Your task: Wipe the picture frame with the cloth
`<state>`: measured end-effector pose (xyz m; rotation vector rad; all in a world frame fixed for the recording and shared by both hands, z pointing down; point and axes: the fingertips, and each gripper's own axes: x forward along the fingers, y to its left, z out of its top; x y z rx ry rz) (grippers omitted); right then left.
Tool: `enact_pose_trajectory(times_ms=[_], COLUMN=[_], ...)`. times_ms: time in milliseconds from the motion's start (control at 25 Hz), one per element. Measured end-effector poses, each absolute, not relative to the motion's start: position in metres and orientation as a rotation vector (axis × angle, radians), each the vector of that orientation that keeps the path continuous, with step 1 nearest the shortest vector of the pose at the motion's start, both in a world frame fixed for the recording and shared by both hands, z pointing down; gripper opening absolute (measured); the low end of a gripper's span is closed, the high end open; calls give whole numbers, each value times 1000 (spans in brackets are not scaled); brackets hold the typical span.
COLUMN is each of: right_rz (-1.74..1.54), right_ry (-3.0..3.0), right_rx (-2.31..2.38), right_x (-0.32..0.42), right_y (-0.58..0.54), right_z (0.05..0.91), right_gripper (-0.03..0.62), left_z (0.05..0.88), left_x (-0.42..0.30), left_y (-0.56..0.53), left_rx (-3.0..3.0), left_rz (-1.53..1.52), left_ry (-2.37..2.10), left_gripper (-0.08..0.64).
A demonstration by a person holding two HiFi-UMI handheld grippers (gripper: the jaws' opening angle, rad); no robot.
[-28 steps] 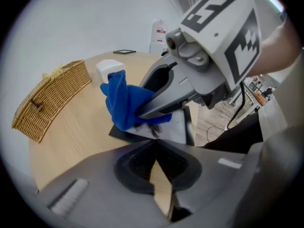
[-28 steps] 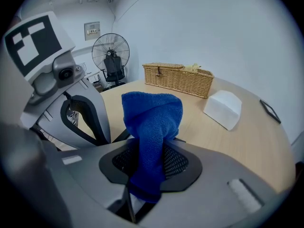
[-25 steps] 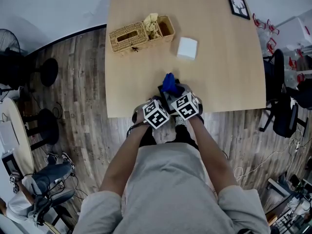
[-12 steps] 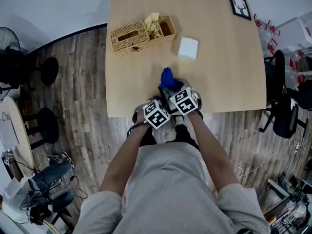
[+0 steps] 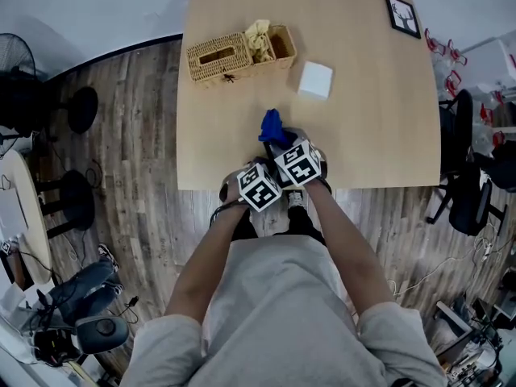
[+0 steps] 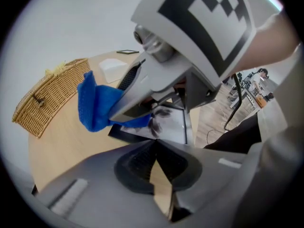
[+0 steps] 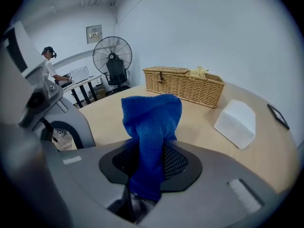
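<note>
Left gripper view alone shows the picture frame (image 6: 167,125) lying flat on the table (image 6: 61,141), with the blue cloth (image 6: 95,103) over one corner. The left gripper (image 6: 155,144) has its jaws together, empty. In its own view the right gripper (image 7: 147,161) pinches the cloth upright. Head view shows a wicker basket (image 5: 218,57) holding a crumpled yellow rag (image 5: 259,37).

The shirt (image 5: 282,313) is light grey and short-sleeved. The left gripper (image 6: 154,145) and right gripper (image 7: 149,161) are grey, with black-and-white marker cubes (image 5: 259,188).

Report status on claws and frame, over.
Right claw shut on cloth, cloth by frame far edge. Left claw shut at frame near edge. Basket, box well clear.
</note>
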<state>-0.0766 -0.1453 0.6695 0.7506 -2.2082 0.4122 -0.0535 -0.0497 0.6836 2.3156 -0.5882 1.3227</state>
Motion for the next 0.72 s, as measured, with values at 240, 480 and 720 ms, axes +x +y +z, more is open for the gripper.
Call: enact_pose_trajectory(times_ms=[240, 480, 720], right_rz=[412, 390, 396], right_ry=[-2228, -2244, -2224], right_rx=[670, 524, 362], right_x=[-83, -92, -92], right_y=[-134, -121, -100], right_z=[670, 668, 672], right_gripper=[110, 110, 110], left_z=[682, 681, 682], left_x=[-54, -53, -54], left_y=[-49, -50, -49], left_rx=[2315, 2319, 2328], left_rz=[1311, 1314, 1325], left_ry=[-596, -601, -598], left_gripper=[54, 54, 53])
